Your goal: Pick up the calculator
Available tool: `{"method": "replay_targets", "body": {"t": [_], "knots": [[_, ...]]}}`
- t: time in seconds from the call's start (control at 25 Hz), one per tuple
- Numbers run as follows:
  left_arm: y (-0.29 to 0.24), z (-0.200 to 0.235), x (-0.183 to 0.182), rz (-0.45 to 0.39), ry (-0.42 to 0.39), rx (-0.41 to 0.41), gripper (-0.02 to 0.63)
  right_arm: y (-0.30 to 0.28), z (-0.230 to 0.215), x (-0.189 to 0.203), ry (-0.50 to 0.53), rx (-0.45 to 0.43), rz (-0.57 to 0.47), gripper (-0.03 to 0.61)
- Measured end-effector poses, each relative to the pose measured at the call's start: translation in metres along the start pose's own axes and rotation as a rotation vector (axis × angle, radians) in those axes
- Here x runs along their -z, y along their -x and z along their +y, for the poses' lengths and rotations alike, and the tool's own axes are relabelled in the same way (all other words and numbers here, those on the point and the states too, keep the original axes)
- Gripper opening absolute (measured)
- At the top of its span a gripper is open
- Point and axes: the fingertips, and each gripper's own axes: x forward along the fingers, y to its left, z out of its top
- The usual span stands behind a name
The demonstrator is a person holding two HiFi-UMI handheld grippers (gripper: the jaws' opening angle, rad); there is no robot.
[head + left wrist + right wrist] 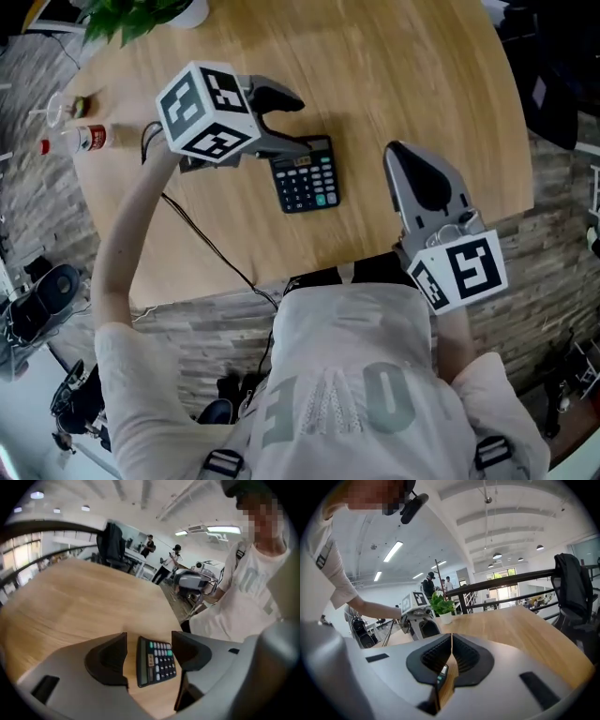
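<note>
Jaws wide on my left gripper (286, 122) over the calculator (305, 176), right gripper (405, 164) pressed together; coming in crooked could shove it.

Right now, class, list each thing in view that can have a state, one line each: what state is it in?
calculator: flat on the table, keys up, not held.
left gripper: open, above the calculator, not gripping it.
right gripper: shut, empty.
potted plant: upright on the table.
</note>
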Motion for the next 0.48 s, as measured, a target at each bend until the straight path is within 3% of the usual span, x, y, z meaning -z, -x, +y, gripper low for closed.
{"method": "replay_targets", "body": {"t": [0.12,0.2,0.32,0.48], "knots": [[-0.031,-0.008,0.027,0.153,0.165,0.256,0.302,-0.002,-0.006,0.012,-0.079,-0.007,0.019,0.025],[-0.043,-0.008,0.035,0.214,0.216,0.349,0.297,-0.004,-0.009,0.016,-0.136,-0.022,0.015,0.025],[-0.051,-0.006,0.035,0.262,0.228,0.418,0.288,-0.005,-0.011,0.02,-0.158,-0.024,0.019,0.025],[-0.058,0.007,0.036,0.313,0.224,0.436,0.288,-0.009,-0.017,0.026,-0.177,-0.026,0.031,0.025]]}}
